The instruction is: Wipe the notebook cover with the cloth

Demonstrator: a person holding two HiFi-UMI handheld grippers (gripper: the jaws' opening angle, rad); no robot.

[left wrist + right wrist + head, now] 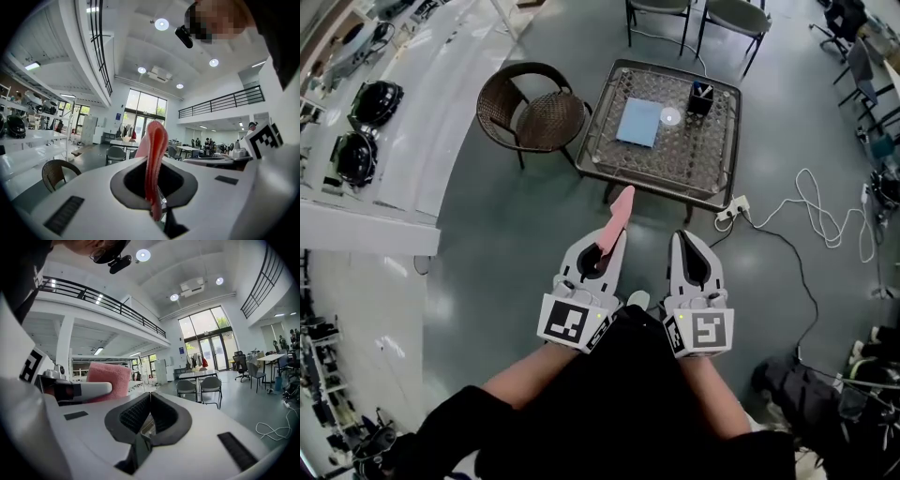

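Left tongs (613, 246) are clenched on the pink terry cloth (621, 212), which sticks out forward, carried ready for wiping. Right tongs (686, 240) are pressed together, holding nothing. The pale blue notebook (638, 122) lies flat on the glass-topped wicker worktop (656, 187), well ahead and not yet within reach.

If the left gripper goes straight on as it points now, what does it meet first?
Likely nothing close. The left gripper, jaws shut on the cloth, points about level, so it should pass above the low table ahead; height is hard to judge.
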